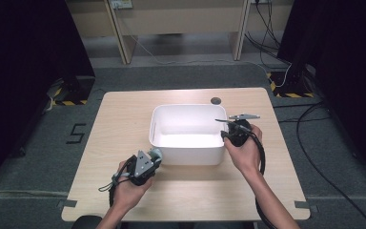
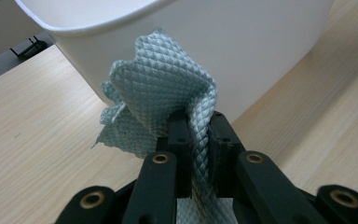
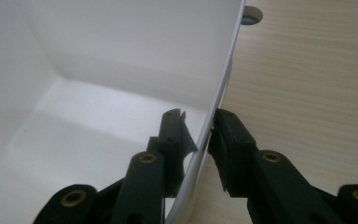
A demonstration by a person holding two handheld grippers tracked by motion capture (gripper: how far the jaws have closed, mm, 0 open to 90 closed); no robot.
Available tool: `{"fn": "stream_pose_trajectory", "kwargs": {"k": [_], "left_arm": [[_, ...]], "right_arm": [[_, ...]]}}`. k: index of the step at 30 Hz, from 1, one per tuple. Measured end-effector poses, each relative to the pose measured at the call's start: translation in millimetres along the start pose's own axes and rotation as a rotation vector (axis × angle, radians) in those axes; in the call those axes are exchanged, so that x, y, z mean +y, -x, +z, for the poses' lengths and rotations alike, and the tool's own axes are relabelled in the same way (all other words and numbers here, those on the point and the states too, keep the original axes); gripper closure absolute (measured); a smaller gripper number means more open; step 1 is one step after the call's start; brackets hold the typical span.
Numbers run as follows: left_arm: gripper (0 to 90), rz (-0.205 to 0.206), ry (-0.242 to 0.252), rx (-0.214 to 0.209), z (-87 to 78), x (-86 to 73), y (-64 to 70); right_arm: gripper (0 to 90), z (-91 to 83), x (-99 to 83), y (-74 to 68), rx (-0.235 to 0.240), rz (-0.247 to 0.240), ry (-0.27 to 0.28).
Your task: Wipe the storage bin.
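— What have you got in the left gripper [image 2: 198,128]?

— I have it clenched on a pale blue-green cloth [image 2: 161,98] with a diamond weave. In the left gripper view the cloth runs down between my two jaws and bunches up above them in a loose fold. It hangs clear of the wooden table [image 2: 32,140], just in front of the outer wall of the white plastic tub [image 2: 242,51].

— And where is that on the table?

— From the high view my left gripper [image 1: 145,164] is near the front edge, just off the tub's front left corner. The cloth [image 1: 156,153] shows there as a small pale tuft right beside the tub [image 1: 169,114], which sits around the middle of the table [image 1: 124,109], a little toward the far edge.

— The right one?

— My right gripper [image 3: 200,126] grips the tub's right wall: one jaw is inside the tub, the other outside over the wood, and the thin rim [image 3: 223,79] passes between them. In the high view it [image 1: 233,131] is at the tub's right side, toward its front corner.

— Anything in the tub?

— I see bare white floor [image 3: 74,135] inside it.
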State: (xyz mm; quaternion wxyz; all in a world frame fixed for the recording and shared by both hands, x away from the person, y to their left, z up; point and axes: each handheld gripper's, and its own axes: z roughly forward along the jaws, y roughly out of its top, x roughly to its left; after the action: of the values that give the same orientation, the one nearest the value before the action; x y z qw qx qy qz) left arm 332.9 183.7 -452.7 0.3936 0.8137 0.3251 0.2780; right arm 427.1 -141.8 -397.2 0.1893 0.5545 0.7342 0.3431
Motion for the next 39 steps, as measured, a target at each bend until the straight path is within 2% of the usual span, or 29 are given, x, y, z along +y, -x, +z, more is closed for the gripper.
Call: {"fn": "stream_pose_trajectory", "kwargs": {"k": [13, 16, 18, 19, 20, 21, 22, 23, 25, 27, 28, 31, 32, 35, 39], "left_arm": [[81.8, -0.005, 0.008, -0.007, 8.0, -2.0, -0.6], [81.8, -0.028, 0.008, -0.018, 9.6, -4.2, -1.0], [81.8, -0.01, 0.01, -0.016, 10.8, -4.9, -2.2], [81.9, -0.025, 0.003, -0.019, 10.5, -5.3, -1.2], [81.9, -0.01, 0.014, -0.015, 10.1, -5.1, -2.0], [81.9, -0.022, 0.014, -0.008, 9.1, -5.3, -1.1], [81.9, -0.021, 0.025, -0.004, 7.9, -4.2, -2.0], [81.9, -0.038, 0.019, -0.005, 6.9, -3.8, -1.9], [81.9, -0.023, 0.024, 0.001, 5.8, -1.7, -4.2], [81.9, -0.035, 0.017, -0.002, 4.0, -0.7, -3.5], [81.9, -0.022, 0.036, 0.003, 2.7, 1.6, -4.2], [81.9, -0.013, 0.047, 0.009, -2.1, 7.2, -5.0], [81.9, -0.022, 0.042, 0.009, -4.1, 9.5, -4.6], [81.9, -0.005, 0.044, 0.01, -5.6, 15.3, -4.1], [81.9, -0.014, 0.035, 0.004, -3.3, 16.3, -5.2]], "right_arm": [[74.1, -0.2, -0.7, -1.1, -0.005, -0.024, -0.004], [74.0, 0.1, -0.4, -1.2, -0.004, -0.026, -0.005], [74.0, 0.4, -0.2, -1.1, -0.003, -0.027, -0.004], [73.9, 0.3, -0.2, -1.2, -0.003, -0.028, -0.005], [74.0, 0.3, -0.2, -1.2, -0.004, -0.03, -0.005], [74.0, 0.2, -0.2, -1.1, -0.005, -0.031, -0.006], [73.9, 0.3, -0.3, -1.0, -0.002, -0.028, -0.005], [73.9, 0.4, -0.3, -1.0, -0.002, -0.03, -0.005], [73.9, 0.3, -0.2, -1.4, -0.005, -0.031, -0.006], [73.9, 0.3, -0.3, -1.6, -0.004, -0.03, -0.005], [74.0, 0.3, -0.3, -1.6, -0.003, -0.03, -0.005], [74.0, 0.5, -0.2, -1.7, -0.006, -0.034, -0.005], [74.1, 0.5, -0.2, -1.9, -0.007, -0.036, -0.006], [74.2, 0.6, -0.3, -1.9, -0.008, -0.038, -0.005], [74.2, 0.6, -0.3, -1.8, -0.007, -0.041, -0.006]]}}
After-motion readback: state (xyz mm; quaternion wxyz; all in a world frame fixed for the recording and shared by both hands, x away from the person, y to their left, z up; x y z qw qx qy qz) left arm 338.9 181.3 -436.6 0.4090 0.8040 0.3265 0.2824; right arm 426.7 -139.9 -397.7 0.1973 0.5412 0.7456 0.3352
